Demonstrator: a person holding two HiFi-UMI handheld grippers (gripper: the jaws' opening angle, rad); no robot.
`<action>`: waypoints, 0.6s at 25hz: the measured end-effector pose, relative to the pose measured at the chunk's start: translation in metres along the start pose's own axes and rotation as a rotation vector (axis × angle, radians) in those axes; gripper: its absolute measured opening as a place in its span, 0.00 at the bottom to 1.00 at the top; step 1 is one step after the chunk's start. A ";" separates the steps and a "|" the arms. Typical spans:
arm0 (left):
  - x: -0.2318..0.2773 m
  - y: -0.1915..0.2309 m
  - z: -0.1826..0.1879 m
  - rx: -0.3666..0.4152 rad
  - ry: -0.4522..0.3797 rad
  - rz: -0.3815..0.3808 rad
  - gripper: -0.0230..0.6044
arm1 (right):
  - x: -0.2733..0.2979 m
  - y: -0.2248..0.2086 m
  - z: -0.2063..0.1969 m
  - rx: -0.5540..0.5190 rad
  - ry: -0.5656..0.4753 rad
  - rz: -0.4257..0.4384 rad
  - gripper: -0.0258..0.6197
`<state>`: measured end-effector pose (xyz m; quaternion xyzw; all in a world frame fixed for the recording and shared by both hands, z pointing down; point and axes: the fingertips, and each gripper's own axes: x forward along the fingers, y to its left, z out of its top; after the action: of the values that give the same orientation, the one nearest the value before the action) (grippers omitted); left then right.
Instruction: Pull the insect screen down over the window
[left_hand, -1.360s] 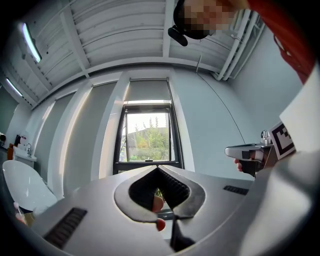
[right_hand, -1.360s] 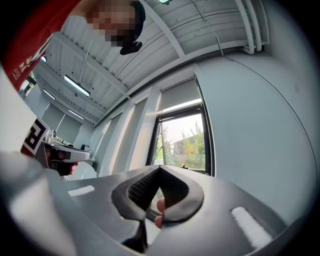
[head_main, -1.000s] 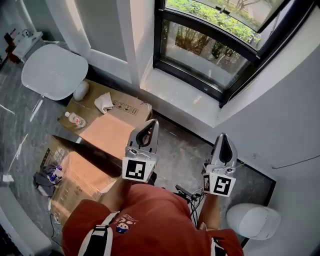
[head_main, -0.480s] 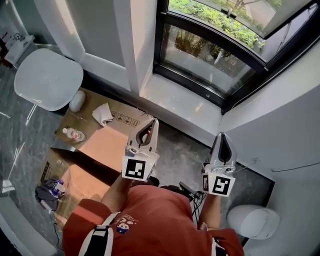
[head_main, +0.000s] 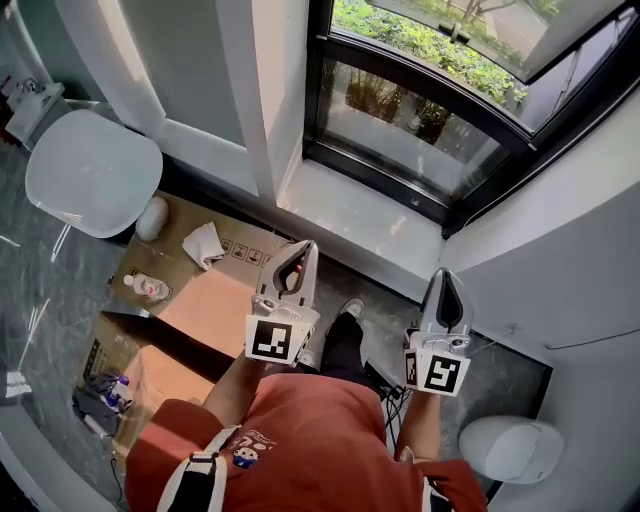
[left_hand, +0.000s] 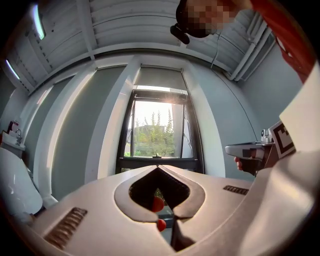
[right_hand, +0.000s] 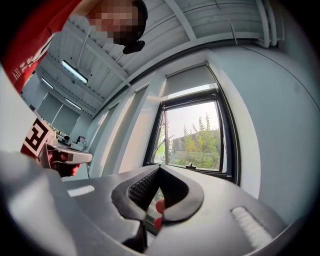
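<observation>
Person steps closer to window (head_main: 420, 110): a leg (head_main: 340, 350) now shows out front, and sill (head_main: 350, 210) sits nearer both grippers vs a sec ago. Left gripper (head_main: 302, 247) & right gripper (head_main: 447, 275) ride fwd roughly level, jaws pressed together, nothing in them. Screen (left_hand: 159, 80) looks to be the grey panel up at window top, well apart from both. Approach only; reach up & grab of its bottom edge not yet begun.
</observation>
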<state>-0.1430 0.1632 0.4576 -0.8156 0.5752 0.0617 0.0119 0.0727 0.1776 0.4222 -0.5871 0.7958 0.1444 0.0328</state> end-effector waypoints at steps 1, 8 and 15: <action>0.004 0.000 -0.001 0.000 0.002 -0.003 0.04 | 0.003 -0.002 -0.002 0.003 -0.004 -0.002 0.05; 0.047 0.001 -0.005 0.041 -0.012 -0.013 0.04 | 0.037 -0.028 -0.018 0.025 -0.031 -0.017 0.05; 0.121 -0.006 -0.009 0.068 0.000 -0.033 0.04 | 0.087 -0.073 -0.039 0.056 -0.037 -0.039 0.05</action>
<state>-0.0967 0.0506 0.4523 -0.8241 0.5635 0.0421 0.0407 0.1191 0.0670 0.4259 -0.5987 0.7871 0.1321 0.0669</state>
